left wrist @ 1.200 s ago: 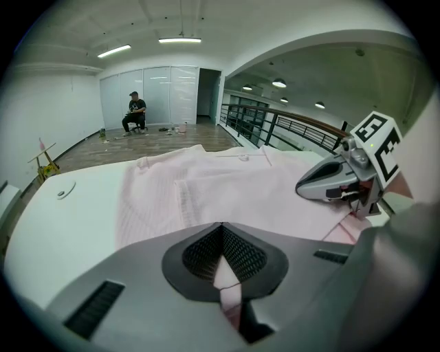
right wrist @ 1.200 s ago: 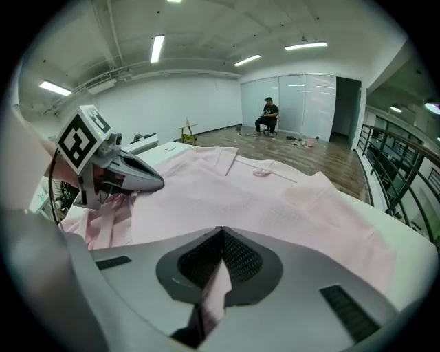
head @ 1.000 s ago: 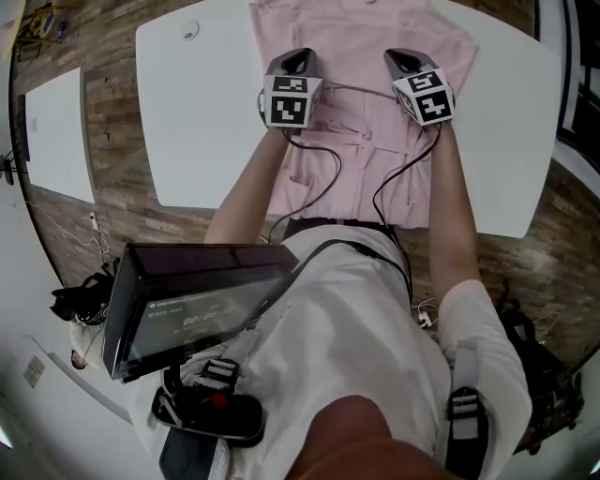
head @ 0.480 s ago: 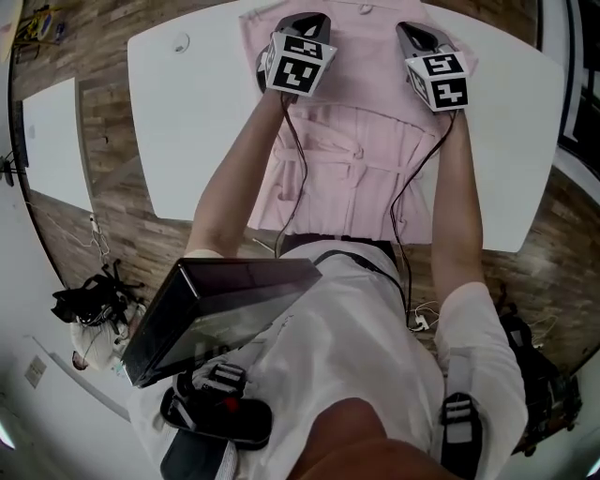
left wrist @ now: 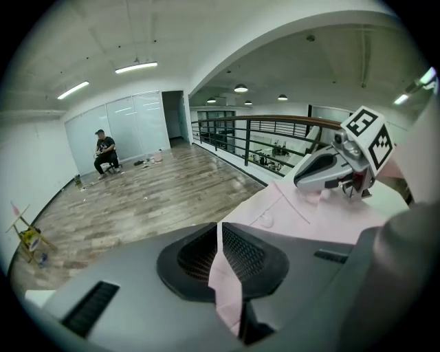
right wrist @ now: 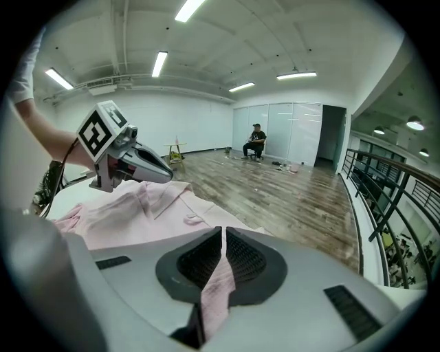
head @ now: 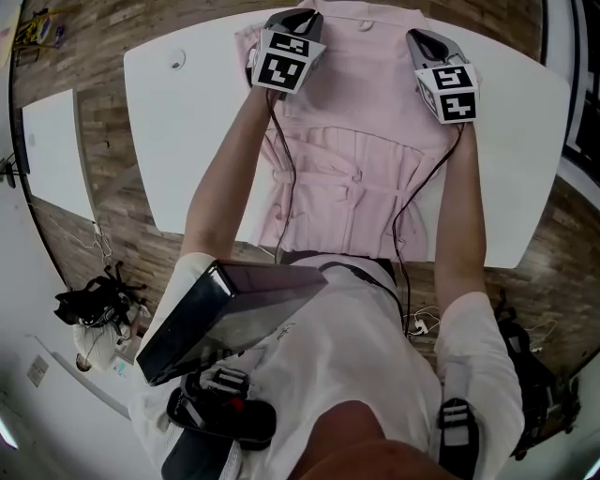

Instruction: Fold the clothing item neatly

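White table bears one pink garment, clamped by two hand-held grippers.

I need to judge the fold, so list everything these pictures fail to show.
Head view: the garment top edge, cut off by the frame edge.
Head view: its hem, partly behind the person's body.
Gripper views: cloth past the left claw and right claw, blocked by each claw's housing.
Head view: the box screen, tilted away, unreadable.

Pale pink garment, plain white table, brown wood-plank floor
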The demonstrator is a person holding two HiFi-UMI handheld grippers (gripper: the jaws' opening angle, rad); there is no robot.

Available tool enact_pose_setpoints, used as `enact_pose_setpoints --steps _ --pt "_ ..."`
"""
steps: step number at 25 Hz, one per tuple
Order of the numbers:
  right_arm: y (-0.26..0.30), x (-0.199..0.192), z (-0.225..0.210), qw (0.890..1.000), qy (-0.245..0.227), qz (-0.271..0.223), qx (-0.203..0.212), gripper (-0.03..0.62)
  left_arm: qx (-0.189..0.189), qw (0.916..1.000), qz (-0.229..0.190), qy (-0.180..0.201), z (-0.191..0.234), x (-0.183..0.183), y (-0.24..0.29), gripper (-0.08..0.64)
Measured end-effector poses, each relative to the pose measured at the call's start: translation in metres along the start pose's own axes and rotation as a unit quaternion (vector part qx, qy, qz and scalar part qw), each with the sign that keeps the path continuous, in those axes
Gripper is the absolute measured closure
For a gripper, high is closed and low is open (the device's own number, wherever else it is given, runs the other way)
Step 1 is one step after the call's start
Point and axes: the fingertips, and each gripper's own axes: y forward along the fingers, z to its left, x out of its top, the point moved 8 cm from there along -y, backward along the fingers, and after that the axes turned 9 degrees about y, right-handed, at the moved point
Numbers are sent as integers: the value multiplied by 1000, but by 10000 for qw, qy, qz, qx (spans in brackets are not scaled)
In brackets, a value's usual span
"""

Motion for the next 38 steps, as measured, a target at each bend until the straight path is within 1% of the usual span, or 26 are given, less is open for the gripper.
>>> enact_pose_setpoints --steps 1,3,4,6,9,11,13,17,21,23,24,25,26,32,35,38 --pt "2 1 -2 10000 19 11 42 584 -36 10000 27 -46 7 1 1 555" --pt "7 2 -5 9999 67 41 119 551 -59 9999 107 -81 20 2 2 537" --pt "9 3 -7 9999 84 54 126 551 -80 9998 143 -91 26 2 4 530" --pt "11 4 -11 9999 107 74 92 538 -150 9996 215 -103 32 1 7 500" --pt "13 7 -16 9999 145 78 8 515 -245 9991 324 -158 37 -2 14 492" --pt "15 8 -21 9998 169 113 -26 495 -394 9980 389 -292 40 -5 21 485" --pt "21 9 -27 9996 220 193 -34 480 -521 9969 478 -336 43 -7 26 484" --pt "30 7 -39 9985 376 404 -64 479 -563 9959 649 -284 43 -7 34 484" --pt "37 2 -47 9965 572 595 -147 479 -543 9948 779 -361 42 -9 41 485" --pt "40 -1 -49 9958 590 675 -182 482 -551 9944 801 -408 43 -10 43 485" --pt "40 0 -49 9960 548 678 -207 496 -547 9945 790 -424 43 -10 43 507" --pt "39 1 -49 9964 489 647 -240 538 -544 9946 772 -435 43 -9 42 528" --pt "37 3 -48 9970 438 582 -270 562 -548 9947 751 -439 43 -9 41 538" --pt "7 24 -42 9990 343 115 -268 563 -622 9950 553 -559 41 8 17 543" --pt "-5 28 -32 9993 306 -80 -205 563 -613 9952 439 -624 40 5 2 543" --pt "-17 26 -22 9995 200 -155 -167 563 -530 9959 308 -673 35 0 -17 543"
